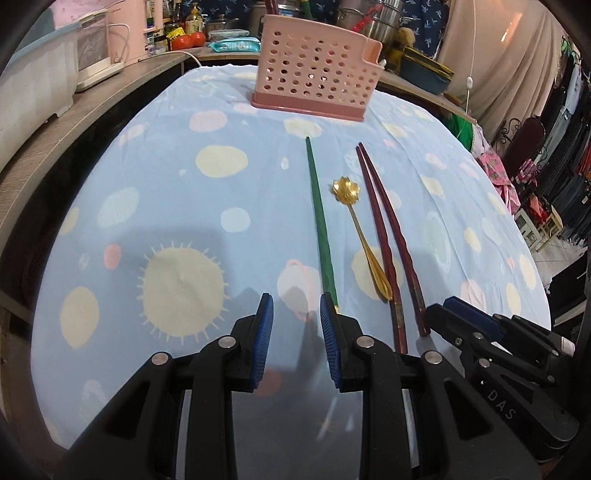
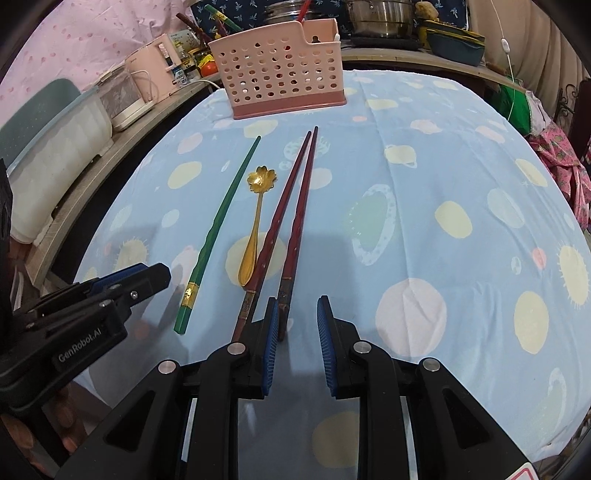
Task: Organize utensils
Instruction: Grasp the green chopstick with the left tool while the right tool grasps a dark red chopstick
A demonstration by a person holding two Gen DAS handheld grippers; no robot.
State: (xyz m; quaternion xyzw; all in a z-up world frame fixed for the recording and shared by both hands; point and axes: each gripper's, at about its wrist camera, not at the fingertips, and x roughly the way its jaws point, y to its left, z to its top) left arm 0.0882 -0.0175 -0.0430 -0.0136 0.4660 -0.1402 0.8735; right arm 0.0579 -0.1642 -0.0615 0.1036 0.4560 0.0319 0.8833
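Note:
A green chopstick (image 1: 318,218) (image 2: 218,225), a gold flower-headed spoon (image 1: 360,232) (image 2: 255,225) and a pair of dark red chopsticks (image 1: 384,229) (image 2: 291,218) lie side by side on the blue patterned tablecloth (image 1: 166,192) (image 2: 443,184). A pink perforated utensil basket (image 1: 317,70) (image 2: 280,70) stands at the far end. My left gripper (image 1: 296,306) is open and empty, just left of the green chopstick's near end. My right gripper (image 2: 297,308) is open and empty, at the near ends of the red chopsticks. Each gripper shows in the other's view (image 1: 458,314) (image 2: 147,275).
A wooden shelf (image 1: 55,125) along the left holds a white bin (image 2: 55,147) and a pink appliance (image 2: 147,74). Steel pots (image 2: 380,14), jars and tomatoes (image 1: 188,38) crowd behind the basket. Clothes (image 1: 565,155) hang at the right.

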